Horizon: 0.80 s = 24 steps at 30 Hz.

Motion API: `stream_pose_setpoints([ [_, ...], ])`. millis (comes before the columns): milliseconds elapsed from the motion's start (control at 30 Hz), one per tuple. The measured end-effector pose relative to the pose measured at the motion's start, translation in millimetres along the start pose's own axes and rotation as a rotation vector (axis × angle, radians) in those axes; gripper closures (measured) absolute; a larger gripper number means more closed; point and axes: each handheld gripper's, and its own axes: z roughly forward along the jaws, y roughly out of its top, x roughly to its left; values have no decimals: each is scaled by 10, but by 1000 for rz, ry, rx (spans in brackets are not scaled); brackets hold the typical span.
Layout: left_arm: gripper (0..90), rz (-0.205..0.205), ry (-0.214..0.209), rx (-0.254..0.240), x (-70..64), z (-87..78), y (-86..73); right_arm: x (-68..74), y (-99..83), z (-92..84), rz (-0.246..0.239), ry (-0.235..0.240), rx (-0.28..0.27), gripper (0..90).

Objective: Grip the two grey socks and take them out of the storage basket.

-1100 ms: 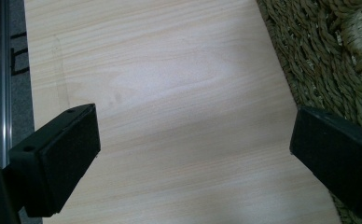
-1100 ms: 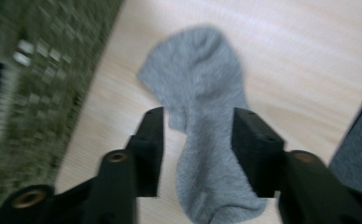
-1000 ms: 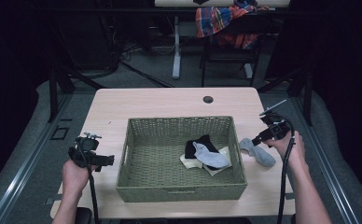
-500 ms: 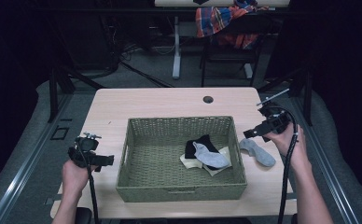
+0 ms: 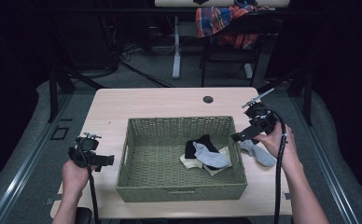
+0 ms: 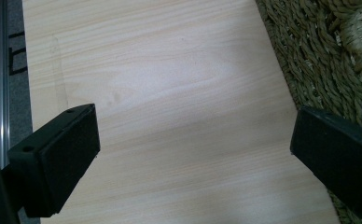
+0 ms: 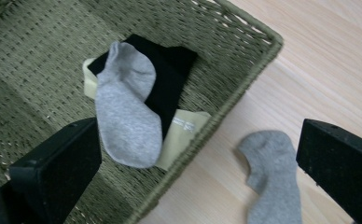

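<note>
Right claw (image 5: 240,136) released, lifted off grey sock (image 5: 258,152) by basket (image 5: 137,186); left claw (image 5: 108,160) released too.

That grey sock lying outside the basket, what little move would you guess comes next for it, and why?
Probably the right gripper drops onto the grey sock and closes. Its jaws stand open above it, the sock lies on the table beside the basket, and its likely mate already lies inside.
</note>
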Motion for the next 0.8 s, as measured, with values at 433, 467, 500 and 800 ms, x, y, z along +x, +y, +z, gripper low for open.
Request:
stream_pose_setpoints([
  [433,15,-5,2,3,9,12,3,268,127,281,-93,50,60,0],
  [467,15,-6,1,4,8,13,4,285,135,304,-101,50,66,0],
  [500,15,-7,-1,4,7,14,5,294,142,323,-111,52,77,0],
  [800,15,-9,6,5,3,8,0,329,190,548,-130,72,118,0],
])
